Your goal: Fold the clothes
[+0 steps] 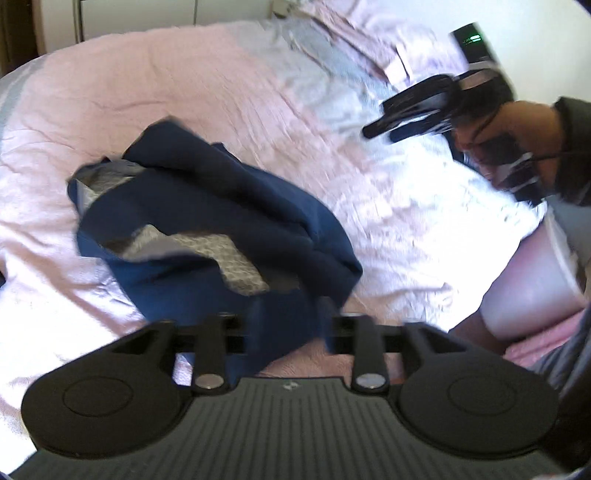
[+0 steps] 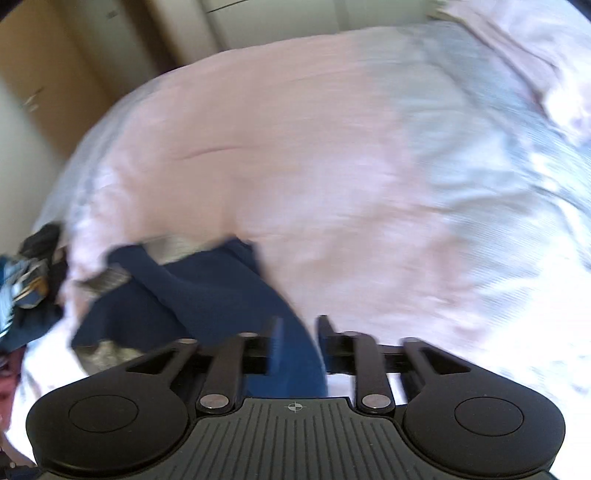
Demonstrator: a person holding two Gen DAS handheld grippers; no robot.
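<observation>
Navy garment (image 1: pixel 207 221): seen crumpled on the pink bed (image 1: pixel 184 92), near its front edge.
Left gripper (image 1: pixel 290 325): jaws parted, cloth between, grip unclear.
Right gripper (image 2: pixel 297 332): parted over garment edge; nothing seen clamped.

Garment (image 1: pixel 207 221) lies crumpled on the bed (image 1: pixel 184 85), toward its near edge. Left claw (image 1: pixel 291 328) sits over the garment's near end; cloth lies between its fingers, grip unclear through blur. Right claw (image 1: pixel 384 129) is above the bed, right of and beyond the garment, apart from it. Pillows (image 1: pixel 369 33) lie at the far right end of the bed. In the right wrist view, a heap of other clothes (image 2: pixel 29 280) sits left of the garment, at the bed's left edge.
</observation>
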